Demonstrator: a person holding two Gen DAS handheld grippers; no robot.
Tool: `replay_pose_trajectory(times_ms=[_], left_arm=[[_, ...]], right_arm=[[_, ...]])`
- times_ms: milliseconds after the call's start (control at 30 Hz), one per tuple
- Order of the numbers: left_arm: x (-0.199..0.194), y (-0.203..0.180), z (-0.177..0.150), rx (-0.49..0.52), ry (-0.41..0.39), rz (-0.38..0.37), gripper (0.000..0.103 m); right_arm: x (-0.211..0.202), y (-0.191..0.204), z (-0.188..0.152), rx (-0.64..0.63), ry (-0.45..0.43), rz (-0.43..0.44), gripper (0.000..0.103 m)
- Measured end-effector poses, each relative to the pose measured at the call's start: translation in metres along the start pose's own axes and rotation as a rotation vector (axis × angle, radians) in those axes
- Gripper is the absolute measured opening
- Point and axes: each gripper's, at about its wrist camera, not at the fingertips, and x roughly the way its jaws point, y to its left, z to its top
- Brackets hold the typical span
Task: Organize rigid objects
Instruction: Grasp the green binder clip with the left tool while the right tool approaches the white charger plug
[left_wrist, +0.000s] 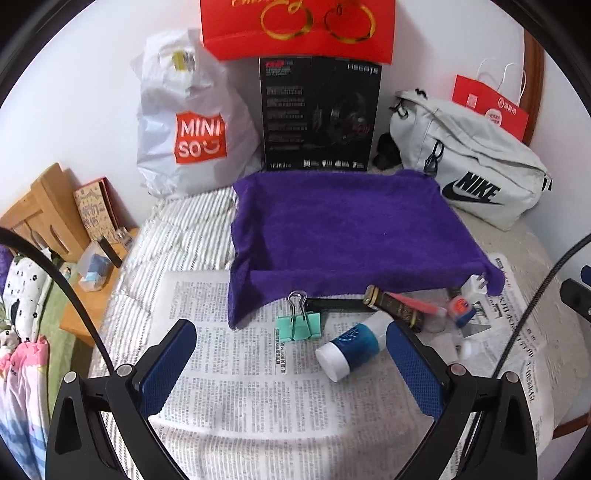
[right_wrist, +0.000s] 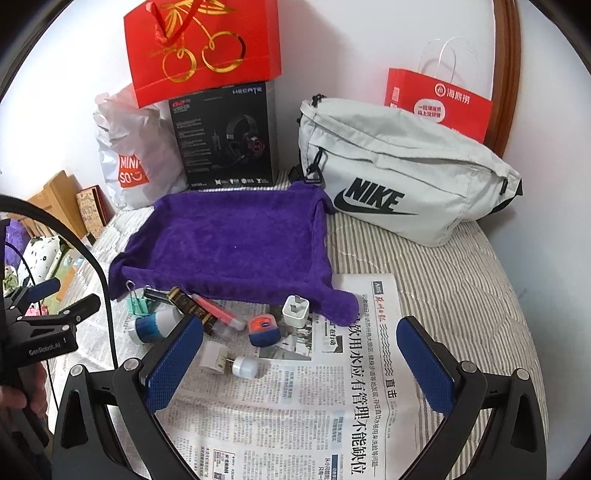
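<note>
Left claw (left_wrist: 291, 365): spread, empty
Bottle (left_wrist: 349, 347): just ahead-right of it, long axis diagonal
Right claw (right_wrist: 299, 354): spread, empty, farther

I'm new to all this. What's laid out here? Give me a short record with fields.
surface: newspaper on a striped bed cover
tray: purple towel-lined tray, nothing in it
small items: green binder clip, blue-and-white bottle lying down, white charger plug, small blue-lidded tin
left gripper: open, holding nothing
right gripper: open, holding nothing
behind: Nike bag, headset box
</note>
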Motion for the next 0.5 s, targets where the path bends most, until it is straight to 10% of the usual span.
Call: replay_pose_trajectory(times_ms=[500], left_arm=[[0.082,0.015,-0.002,-0.038,0.147,-0.032,0.102]], right_arm=[[0.037,-0.003,-0.016,-0.025,0.101,-0.026,0.103]])
